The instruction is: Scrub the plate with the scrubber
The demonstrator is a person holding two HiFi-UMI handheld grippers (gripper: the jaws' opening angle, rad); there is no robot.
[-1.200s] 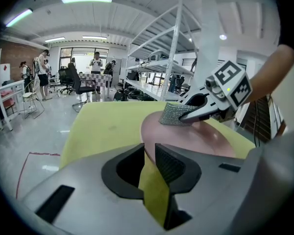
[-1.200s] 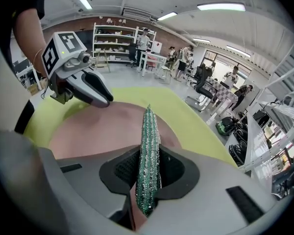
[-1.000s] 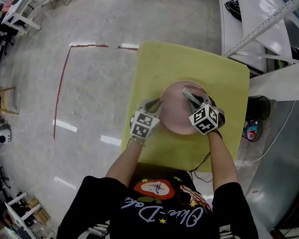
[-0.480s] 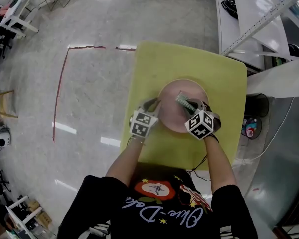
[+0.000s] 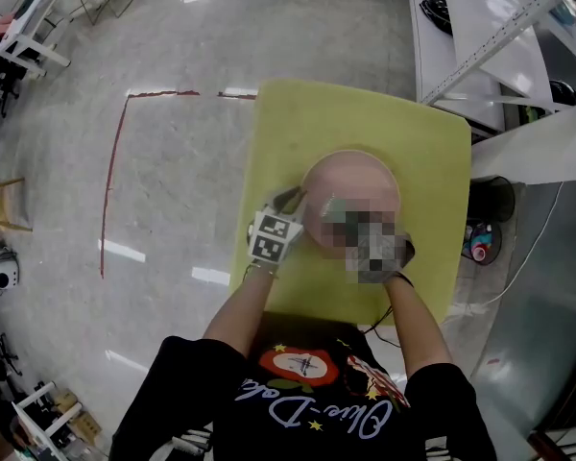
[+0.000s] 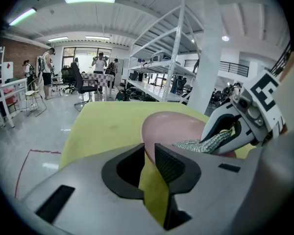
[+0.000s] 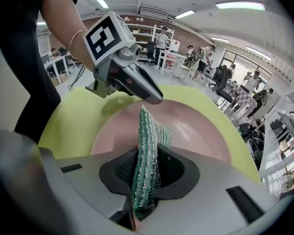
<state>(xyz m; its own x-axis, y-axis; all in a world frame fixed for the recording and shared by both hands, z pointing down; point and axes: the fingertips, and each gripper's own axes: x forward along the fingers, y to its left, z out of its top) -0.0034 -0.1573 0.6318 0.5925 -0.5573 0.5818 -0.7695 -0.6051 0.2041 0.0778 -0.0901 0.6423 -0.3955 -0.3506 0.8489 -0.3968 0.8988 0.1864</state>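
A workshop floor is surrounding a yellow-green table [image 5: 365,123], on which a pink plate [image 5: 350,176] is lying flat near the middle. Risk: the scrubber [image 7: 148,131] is being pinched edge-on, so hard sideways strokes could be dragging it out of the jaws. Pressure close to the rim could be tipping or swivelling the plate if the steadying hold slips. The right gripper [image 7: 146,168] is clenching the green mesh scrubber, jaws narrowly apart around its thickness, its free end reaching over the plate's inner surface. The left gripper [image 6: 148,155] is apparently nipping the plate's near rim, jaws almost together.
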